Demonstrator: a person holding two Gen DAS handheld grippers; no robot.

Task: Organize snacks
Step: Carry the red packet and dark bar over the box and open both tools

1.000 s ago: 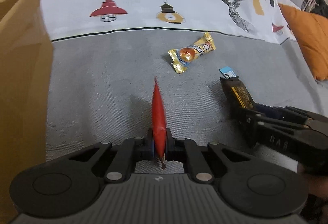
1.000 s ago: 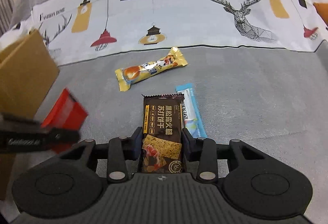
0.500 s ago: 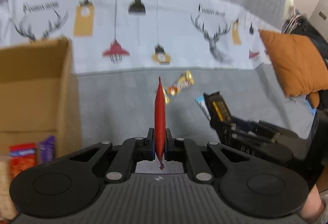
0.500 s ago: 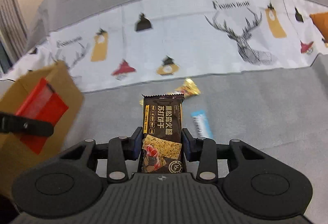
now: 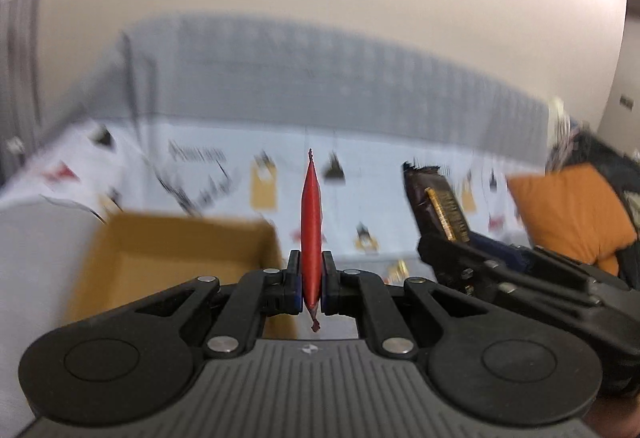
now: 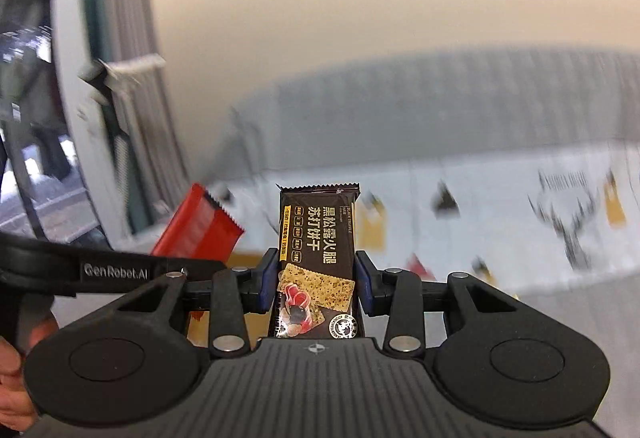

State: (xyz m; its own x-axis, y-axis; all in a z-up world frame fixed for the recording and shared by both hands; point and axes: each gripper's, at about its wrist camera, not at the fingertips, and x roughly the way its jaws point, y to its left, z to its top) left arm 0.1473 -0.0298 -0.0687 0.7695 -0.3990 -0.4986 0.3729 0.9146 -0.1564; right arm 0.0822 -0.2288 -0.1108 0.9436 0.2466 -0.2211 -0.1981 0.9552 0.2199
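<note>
Left wrist view: the left gripper (image 5: 311,280) is clenching a red snack packet (image 5: 311,222) edge-on, upright between its fingers; an open cardboard box (image 5: 176,258) is lying just ahead to its left, and the right gripper (image 5: 444,258), raised to its right, is gripping a dark cracker packet (image 5: 436,203). Right wrist view: the right gripper (image 6: 317,280) is pinching the black-truffle soda cracker packet (image 6: 318,246) upright by its side edges; to its left the left gripper (image 6: 188,272) is carrying the red packet (image 6: 198,228).
</note>
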